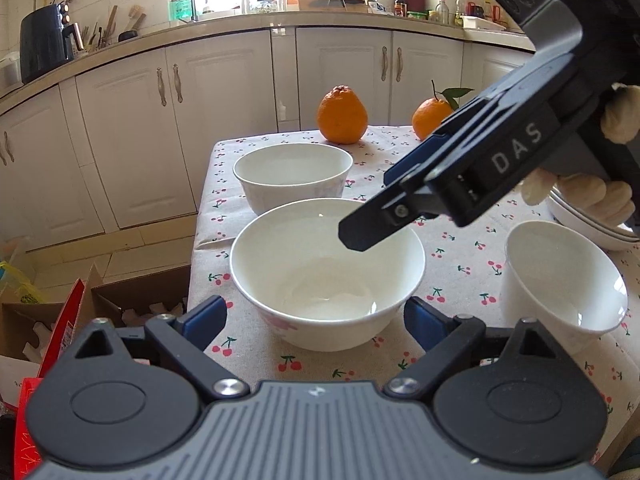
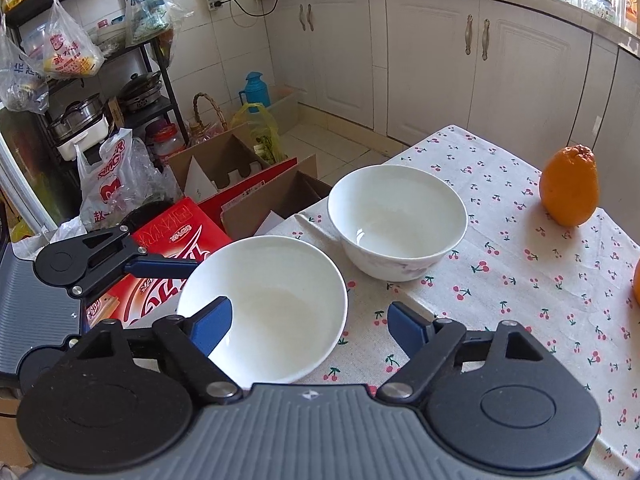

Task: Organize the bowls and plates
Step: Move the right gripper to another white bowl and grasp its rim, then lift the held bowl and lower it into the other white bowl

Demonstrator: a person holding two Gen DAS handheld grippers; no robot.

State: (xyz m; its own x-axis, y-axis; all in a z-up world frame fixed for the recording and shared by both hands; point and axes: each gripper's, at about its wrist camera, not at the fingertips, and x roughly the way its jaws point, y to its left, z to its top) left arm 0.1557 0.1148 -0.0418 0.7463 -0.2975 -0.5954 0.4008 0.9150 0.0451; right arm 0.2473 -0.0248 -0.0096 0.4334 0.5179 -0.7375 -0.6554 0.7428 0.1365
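A white bowl (image 1: 326, 272) stands near the table's left edge. My left gripper (image 1: 314, 322) is open around its near side, with a pad on each flank and a small gap to each. My right gripper (image 2: 310, 330) is also open and straddles this bowl's (image 2: 264, 308) rim, one blue pad inside and the other outside over the cloth. In the left wrist view its dark fingertip (image 1: 360, 236) hangs over the bowl's far rim. A second bowl (image 1: 292, 178) stands behind, a third bowl (image 1: 560, 280) to the right, and stacked plates (image 1: 584, 226) lie beyond it.
Two oranges (image 1: 342, 114) (image 1: 432, 118) sit at the far side of the cherry-print tablecloth (image 1: 460, 256). Off the table's left edge, cardboard boxes (image 2: 224, 168) and a red carton (image 2: 176, 240) crowd the floor. White kitchen cabinets (image 1: 224, 112) line the back.
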